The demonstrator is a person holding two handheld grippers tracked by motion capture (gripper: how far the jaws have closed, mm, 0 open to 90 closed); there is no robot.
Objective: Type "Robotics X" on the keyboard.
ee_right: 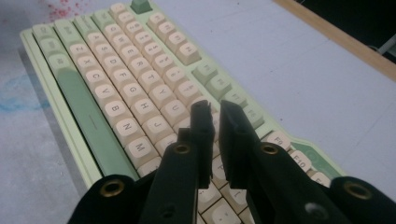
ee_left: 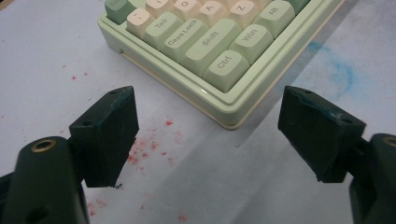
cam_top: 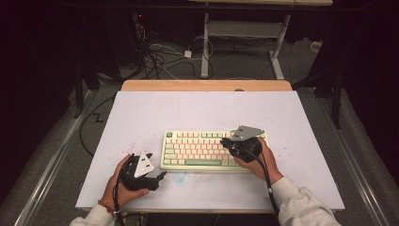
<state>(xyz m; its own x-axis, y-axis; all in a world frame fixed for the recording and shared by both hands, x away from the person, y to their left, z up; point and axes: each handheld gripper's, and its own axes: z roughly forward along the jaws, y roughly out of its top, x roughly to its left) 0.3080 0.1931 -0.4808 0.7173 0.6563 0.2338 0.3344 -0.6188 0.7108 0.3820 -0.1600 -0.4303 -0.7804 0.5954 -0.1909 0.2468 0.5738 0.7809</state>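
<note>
A pale green keyboard [cam_top: 200, 149] with cream and green keycaps lies in the middle of the white table. My left gripper [cam_top: 157, 168] is held low just off the keyboard's front left corner and stands open. In the left gripper view its jaws spread wide on either side of that corner, by the Ctrl key [ee_left: 227, 70], with nothing between them. My right gripper [cam_top: 227, 141] hovers over the keyboard's right end. In the right gripper view the right gripper [ee_right: 215, 109] is shut to a thin slit above the cream keys [ee_right: 140, 109], and I see nothing held in it.
Red specks [ee_left: 149, 147] and a faint blue smear [ee_left: 338, 70] mark the white table top [cam_top: 197, 110]. A wooden strip [cam_top: 207, 85] runs along the far edge. Beyond it, cables [cam_top: 155, 54] and white desk legs [cam_top: 205, 52] stand on the floor.
</note>
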